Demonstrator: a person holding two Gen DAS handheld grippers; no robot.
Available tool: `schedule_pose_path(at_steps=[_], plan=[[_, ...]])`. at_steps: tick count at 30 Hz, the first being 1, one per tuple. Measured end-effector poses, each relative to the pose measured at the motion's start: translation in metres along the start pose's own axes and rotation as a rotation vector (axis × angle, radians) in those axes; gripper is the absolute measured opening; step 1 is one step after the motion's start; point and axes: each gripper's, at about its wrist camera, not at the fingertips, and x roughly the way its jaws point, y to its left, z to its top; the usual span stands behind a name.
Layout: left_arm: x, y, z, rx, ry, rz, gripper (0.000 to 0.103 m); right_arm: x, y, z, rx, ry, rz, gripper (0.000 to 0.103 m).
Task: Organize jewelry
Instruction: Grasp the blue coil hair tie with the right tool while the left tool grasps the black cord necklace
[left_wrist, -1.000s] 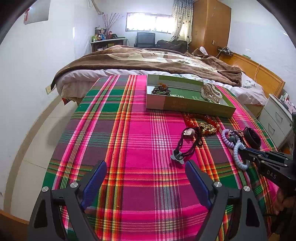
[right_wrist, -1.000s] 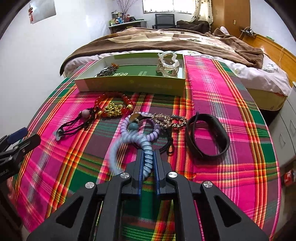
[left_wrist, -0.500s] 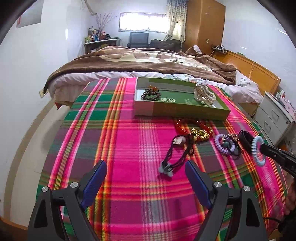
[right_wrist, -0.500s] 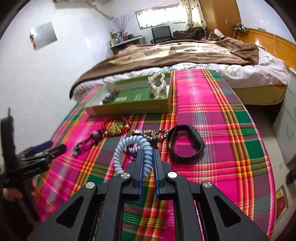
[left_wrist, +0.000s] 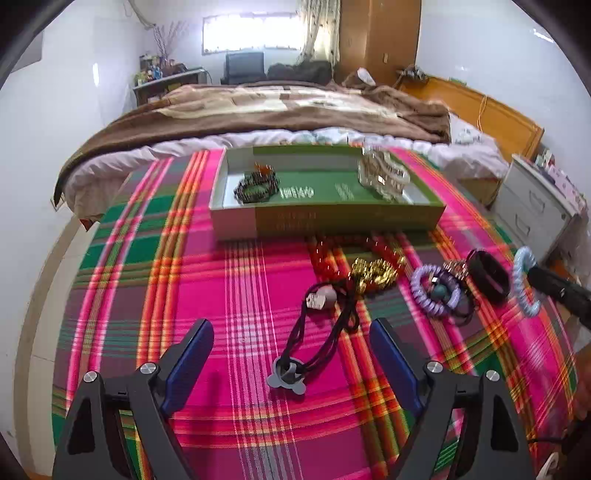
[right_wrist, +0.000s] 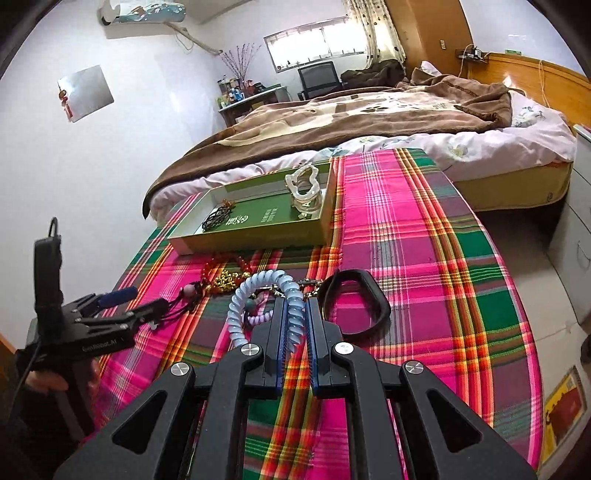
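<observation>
The right tongs (right_wrist: 294, 325) are clamped on a pale blue coiled plastic hair tie (right_wrist: 258, 295), which is held lifted above the plaid pink, green and orange cloth (right_wrist: 424, 266) covering the bench; in the left wrist view the same hair tie (left_wrist: 522, 282) is seen at the tip of the right tongs, at the far right. The left tongs (left_wrist: 291, 354) are held apart with nothing between them, low over the cloth (left_wrist: 184, 288), above a black cord necklace with a grey pendant (left_wrist: 317, 339).

The remaining jewellery is laid in a loose row in front of a shallow green cardboard box (left_wrist: 332, 218): a red beaded bracelet (left_wrist: 325, 254), a gold chain cluster (left_wrist: 373, 271) touching it, a lilac coiled hair tie (left_wrist: 432, 295) with a teal bead inside its ring, and a black band bracelet (left_wrist: 487, 275) at the right end.

Inside the box a dark beaded bracelet (left_wrist: 256, 186) is seen at the left and a clear crystal-like bracelet (left_wrist: 382, 175) at the right. In the right wrist view the box (right_wrist: 258, 232) is seen at the far edge of the bench, beside a bed with a brown blanket (right_wrist: 369, 114).
</observation>
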Motion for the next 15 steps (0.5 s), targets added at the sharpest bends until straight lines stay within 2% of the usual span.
schedule_pose_path(at_steps=[3,10,15], plan=[[0.006,-0.001,0.0,-0.006,0.01,-0.004,0.086,0.003,-0.002,0.0,0.001,0.007,0.001,0.01],[0.008,-0.009,0.018,0.022,-0.02,-0.017,0.086,0.006,-0.005,0.002,0.011,0.006,0.005,0.01],[0.019,-0.01,0.015,0.032,0.02,-0.012,0.086,0.006,-0.006,0.003,0.007,0.004,0.001,0.01]])
